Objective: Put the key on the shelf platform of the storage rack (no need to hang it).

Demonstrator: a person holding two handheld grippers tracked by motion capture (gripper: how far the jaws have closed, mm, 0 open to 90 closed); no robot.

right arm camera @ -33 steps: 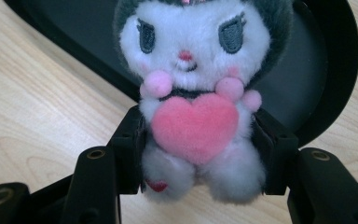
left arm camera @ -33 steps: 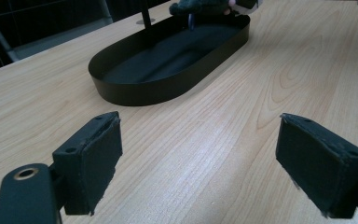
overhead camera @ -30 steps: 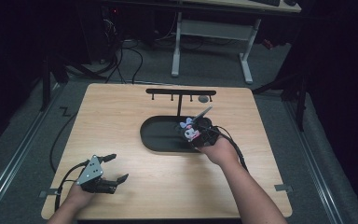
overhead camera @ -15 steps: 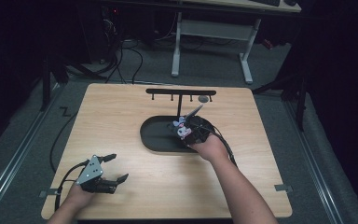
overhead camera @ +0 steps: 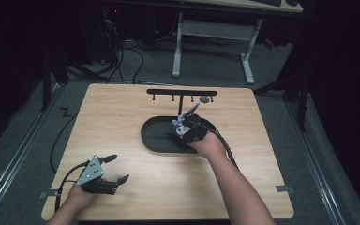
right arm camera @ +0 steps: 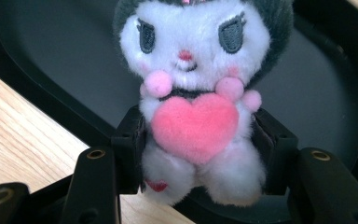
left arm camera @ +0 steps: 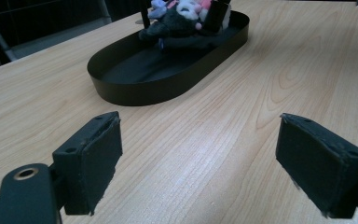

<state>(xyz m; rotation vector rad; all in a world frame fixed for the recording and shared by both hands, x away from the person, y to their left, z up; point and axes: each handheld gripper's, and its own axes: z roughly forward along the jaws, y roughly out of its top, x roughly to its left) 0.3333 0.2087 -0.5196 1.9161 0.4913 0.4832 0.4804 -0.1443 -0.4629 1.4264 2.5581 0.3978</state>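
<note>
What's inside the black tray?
A plush toy with a pink heart, squeezed between the right gripper's jaws over the tray. The rest of the tray floor looks bare. Anything under the toy and the hand is hidden.

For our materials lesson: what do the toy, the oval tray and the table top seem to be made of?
Toy: soft plush, fuzzy pile, stitched eyes.
Tray: thin matte black wall, probably metal or plastic.
Table top: pale wood or wood-look laminate, grain lines showing.

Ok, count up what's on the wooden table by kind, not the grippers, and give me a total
Black oval trays: 1
White and dark plush dolls holding a pink heart: 1
Black T-shaped racks with pegs: 1
Small grey round pieces hanging on that rack: 1
Total: 4
</note>
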